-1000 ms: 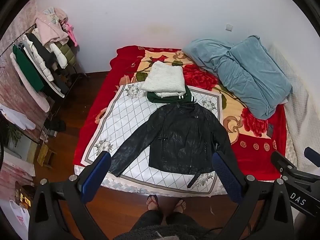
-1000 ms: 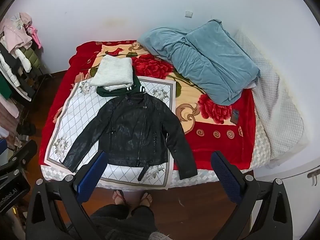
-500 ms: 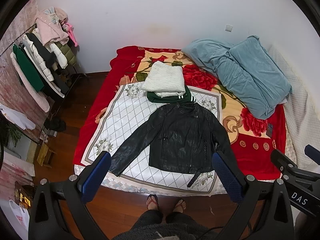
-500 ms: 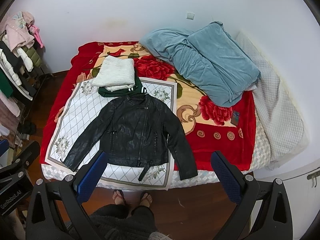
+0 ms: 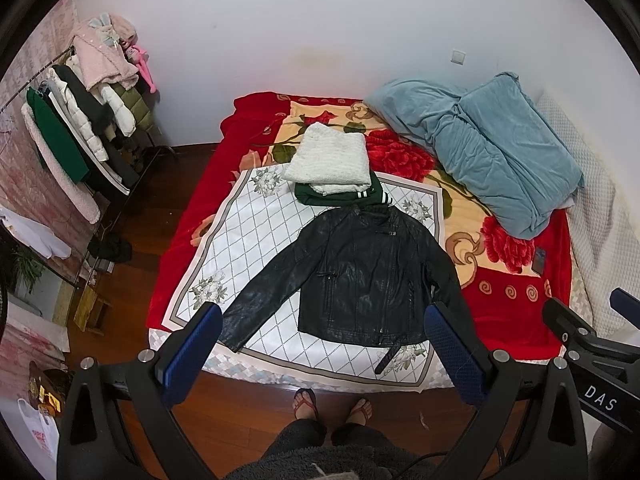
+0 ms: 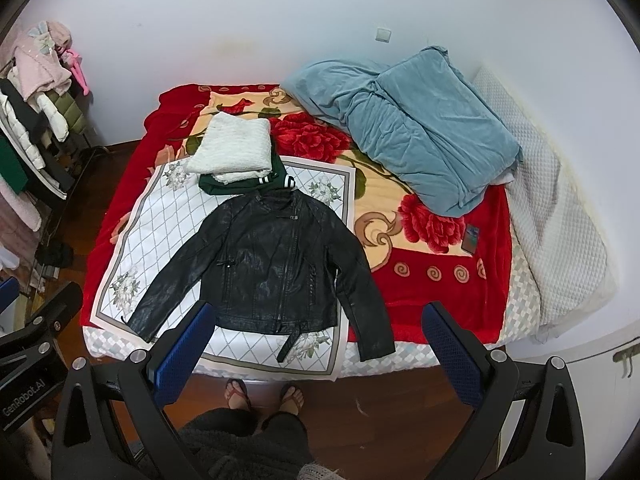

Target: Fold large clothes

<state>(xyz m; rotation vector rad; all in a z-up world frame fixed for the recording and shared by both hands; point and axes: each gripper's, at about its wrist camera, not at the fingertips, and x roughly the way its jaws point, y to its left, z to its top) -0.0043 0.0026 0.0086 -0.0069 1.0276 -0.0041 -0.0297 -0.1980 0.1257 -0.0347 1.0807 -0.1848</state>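
A black leather jacket lies flat, front up, sleeves spread, on a white diamond-pattern cloth on the bed; it also shows in the right wrist view. My left gripper is open and empty, held high above the bed's near edge. My right gripper is open and empty, at the same height to the right. Behind the jacket's collar lies a folded white knit on a folded green garment.
A red floral blanket covers the bed. A crumpled blue duvet lies at the back right, a phone near it. A loaded clothes rack stands at the left. The person's feet stand on the wooden floor.
Both grippers have drifted slightly; the view has barely shifted. The jacket and the piles have not moved.
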